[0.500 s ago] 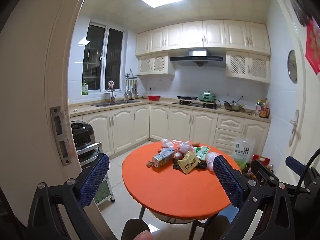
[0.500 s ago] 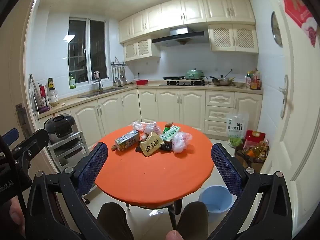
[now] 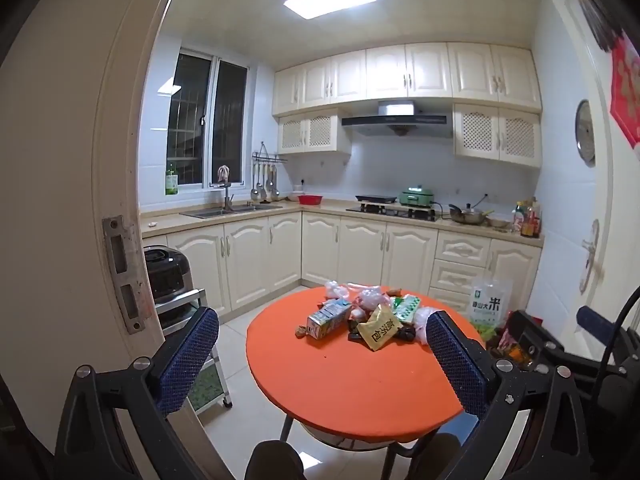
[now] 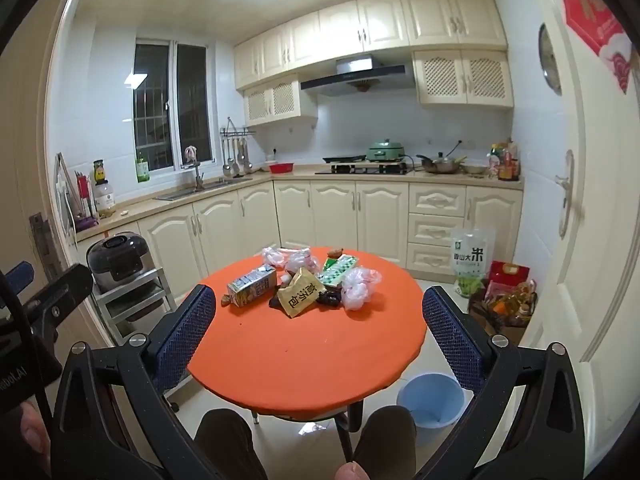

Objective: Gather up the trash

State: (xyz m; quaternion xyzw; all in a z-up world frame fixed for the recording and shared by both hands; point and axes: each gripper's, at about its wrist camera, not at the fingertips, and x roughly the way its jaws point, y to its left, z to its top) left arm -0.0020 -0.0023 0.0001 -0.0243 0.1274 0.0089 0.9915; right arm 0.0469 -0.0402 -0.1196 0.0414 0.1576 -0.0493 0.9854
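Note:
A pile of trash lies on a round orange table (image 4: 304, 360): a drink carton (image 4: 252, 286), a tan snack bag (image 4: 300, 296), a green-white packet (image 4: 338, 270), and crumpled plastic bags (image 4: 356, 286). The same pile shows in the left wrist view, with the carton (image 3: 328, 318) and the tan bag (image 3: 380, 328) on the table (image 3: 352, 392). My left gripper (image 3: 320, 350) is open and empty, well short of the table. My right gripper (image 4: 316, 330) is open and empty, also short of the pile. A light blue bucket (image 4: 432, 400) stands on the floor at the table's right.
A door frame (image 3: 120, 200) is close on the left. A rice cooker on a metal cart (image 4: 120, 268) stands left of the table. A rice bag (image 4: 472, 258) and groceries (image 4: 504, 300) sit on the floor at the right by a white door (image 4: 580, 200). Cabinets line the back.
Both grippers have moved slightly forward toward the table. Nothing was taken hold of.

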